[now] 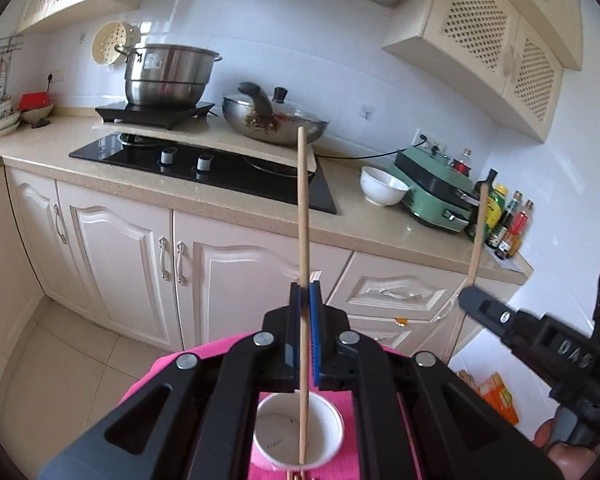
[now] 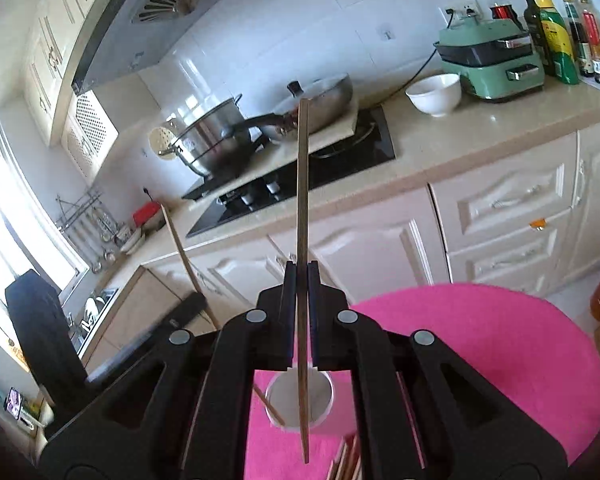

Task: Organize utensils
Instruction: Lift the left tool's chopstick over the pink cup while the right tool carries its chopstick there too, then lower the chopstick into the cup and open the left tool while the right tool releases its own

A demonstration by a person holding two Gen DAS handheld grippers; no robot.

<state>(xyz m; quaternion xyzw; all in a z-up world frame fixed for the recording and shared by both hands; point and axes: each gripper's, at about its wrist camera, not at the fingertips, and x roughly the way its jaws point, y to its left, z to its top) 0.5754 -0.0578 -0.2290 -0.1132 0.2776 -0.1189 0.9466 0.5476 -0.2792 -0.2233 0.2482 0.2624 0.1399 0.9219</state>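
Nearest: left gripper [image 1: 305, 292], jaws clenched on one pale chopstick [image 1: 302, 216], held near upright. Its lower end hangs over the mouth of one white cup [image 1: 332, 436]; whether it touches the cup is not clear. The cup stands on a pink cloth [image 1: 156, 380].

Right gripper [image 2: 301, 276], jaws likewise clenched on one darker chopstick [image 2: 302, 184], also near upright, lower end passing in front of the same cup as seen from the right wrist. More chopsticks [image 2: 346, 460] lie bundled on the cloth at the bottom edge just beside the cup; the count cannot be read. One thin stick [image 2: 269, 405] leans at the cup's left rim.

Each wrist view catches the other gripper with its chopstick off to the side. A hand [image 1: 568, 452] shows at the lower right of the left view.

Beyond, cream cabinets [image 1: 128, 248] under the kitchen worktop [image 1: 360, 232]. On it:
- black hob [image 1: 236, 172], 2 knobs
- 1 white bowl [image 1: 382, 186]
- 1 green cooker [image 1: 436, 192]
- 1 cluster of bottles [image 1: 508, 224], at least 5
- 1 steel pot [image 1: 168, 76] on an induction plate
- 1 lidded wok [image 1: 276, 120]
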